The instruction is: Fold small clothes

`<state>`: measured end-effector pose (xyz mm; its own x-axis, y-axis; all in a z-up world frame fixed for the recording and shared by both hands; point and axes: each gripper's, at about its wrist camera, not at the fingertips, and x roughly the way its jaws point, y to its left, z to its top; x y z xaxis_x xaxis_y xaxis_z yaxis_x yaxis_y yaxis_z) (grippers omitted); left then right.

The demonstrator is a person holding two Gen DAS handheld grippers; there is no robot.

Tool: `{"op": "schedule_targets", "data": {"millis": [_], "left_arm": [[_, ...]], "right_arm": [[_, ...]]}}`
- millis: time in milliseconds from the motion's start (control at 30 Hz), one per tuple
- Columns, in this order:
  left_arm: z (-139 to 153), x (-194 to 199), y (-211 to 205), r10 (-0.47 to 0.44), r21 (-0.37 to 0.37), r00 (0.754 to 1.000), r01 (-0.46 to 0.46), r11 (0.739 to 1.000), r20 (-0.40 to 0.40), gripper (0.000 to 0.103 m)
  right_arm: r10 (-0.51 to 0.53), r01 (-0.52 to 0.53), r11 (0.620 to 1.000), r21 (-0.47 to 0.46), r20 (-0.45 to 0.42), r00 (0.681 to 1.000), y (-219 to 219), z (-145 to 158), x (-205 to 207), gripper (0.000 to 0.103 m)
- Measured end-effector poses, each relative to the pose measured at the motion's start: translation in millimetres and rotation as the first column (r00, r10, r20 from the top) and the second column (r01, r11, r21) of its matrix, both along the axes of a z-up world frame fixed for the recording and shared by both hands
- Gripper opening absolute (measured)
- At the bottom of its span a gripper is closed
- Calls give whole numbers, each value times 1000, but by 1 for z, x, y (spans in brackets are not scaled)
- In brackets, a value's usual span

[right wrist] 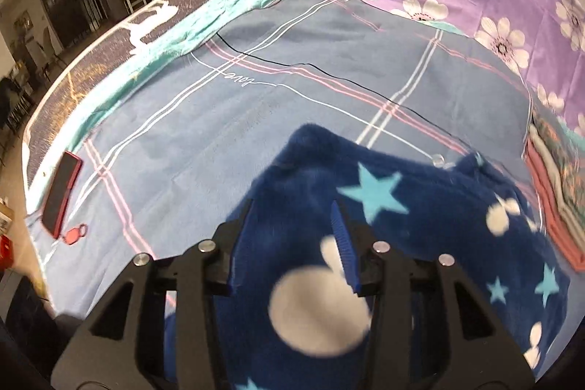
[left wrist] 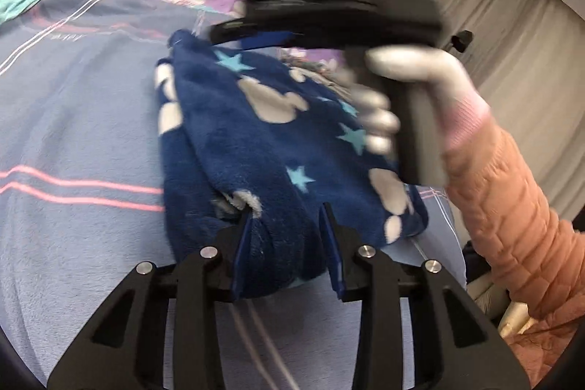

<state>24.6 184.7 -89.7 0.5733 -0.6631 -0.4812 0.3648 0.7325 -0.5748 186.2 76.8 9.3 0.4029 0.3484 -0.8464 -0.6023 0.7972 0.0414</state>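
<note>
Your navy fleece garment [left wrist: 278, 141], printed with stars and white mouse heads, lies bunched on the blue plaid bedsheet [left wrist: 80, 119], filling the centre of the left wrist view and the lower right of the right wrist view. Your left tool [left wrist: 287, 229] sits at the garment's near edge with its jaws partly apart; a roll of fleece lies between them, but you cannot tell from here whether the pads press on it. Your right tool [right wrist: 294, 225] hovers over the garment with jaws partly apart too, and the blur hides whether it grips anything. Your right hand [left wrist: 395, 97], gloved, shows at the centre right of the left wrist view, gripping its handle.

To fold well, I judge you should first flatten the bundle: take one edge in each tool, draw them apart until the fabric lies smooth, then bring one half squarely over the other. Pinch only one layer, since thick fleece tends to drag its underlayer. Keep clear of the red phone [right wrist: 60, 192] and key fob [right wrist: 75, 231] at the lower left.
</note>
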Motion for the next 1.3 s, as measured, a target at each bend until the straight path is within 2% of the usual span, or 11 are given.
{"op": "schedule_targets", "data": {"millis": [167, 333, 400, 467, 600, 667, 833, 967, 1033, 1067, 1300], "left_arm": [[-6, 3, 2, 3, 3, 1000, -3, 1000, -14, 38], [-24, 6, 9, -8, -21, 997, 6, 1000, -83, 43], [-25, 6, 7, -18, -12, 995, 17, 1000, -93, 38], [-23, 5, 8, -15, 1, 996, 15, 1000, -93, 20], [-2, -12, 20, -20, -68, 999, 18, 997, -30, 17], [7, -21, 20, -13, -17, 1000, 13, 1000, 1, 17], [-26, -13, 17, 6, 88, 992, 5, 996, -128, 19], [-25, -19, 22, 27, 86, 992, -17, 996, -121, 25], [-27, -20, 22, 25, 86, 991, -14, 996, -129, 26], [-27, -16, 21, 24, 94, 991, -12, 995, -131, 26], [-30, -20, 20, 37, 167, 989, -12, 986, -146, 27]], "right_arm": [[21, -20, 996, -93, 5, 1000, 32, -18, 11, 50], [76, -53, 941, -334, 56, 996, 69, -48, 11, 64], [97, -73, 923, -377, 46, 994, 76, -63, 13, 28], [81, -70, 940, -332, 19, 997, 74, -62, 15, 13], [17, -13, 997, -75, 53, 998, 50, -7, 11, 10], [22, -20, 1000, -21, 59, 998, 44, 7, 10, 10], [33, -42, 995, -93, -98, 995, 50, -46, 30, 28], [27, -35, 996, -87, -88, 996, 50, -58, 23, 43], [51, -56, 990, -126, -46, 998, 54, -48, 15, 31], [57, -59, 987, -148, -18, 998, 55, -46, 12, 12], [-87, 84, 993, -88, -30, 996, 50, -85, 58, 9]]}}
